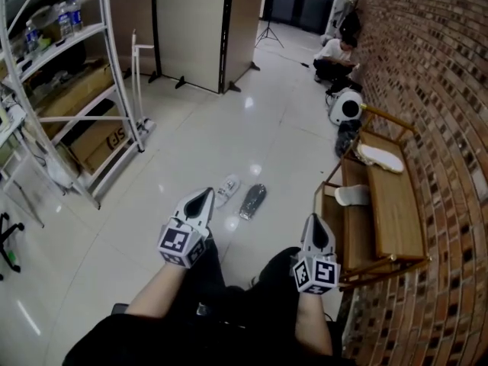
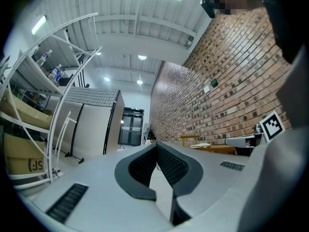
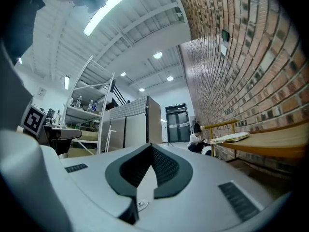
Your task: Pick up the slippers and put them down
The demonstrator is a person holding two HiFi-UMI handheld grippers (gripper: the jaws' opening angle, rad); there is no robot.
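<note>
Two slippers lie side by side on the floor [image 1: 191,151], a white slipper [image 1: 227,190] and a grey slipper [image 1: 252,201], just beyond the left gripper [image 1: 206,197]; the right gripper [image 1: 315,221] is beside the bench [image 1: 396,204]. Left gripper view — jaws closed together, empty. Right gripper view — jaws likewise closed on nothing, bench at right.

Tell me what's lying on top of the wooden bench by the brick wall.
A white slipper lies on the bench's wide board, and a second white slipper on the narrower board beside it. The right gripper covers part of its near end.
</note>
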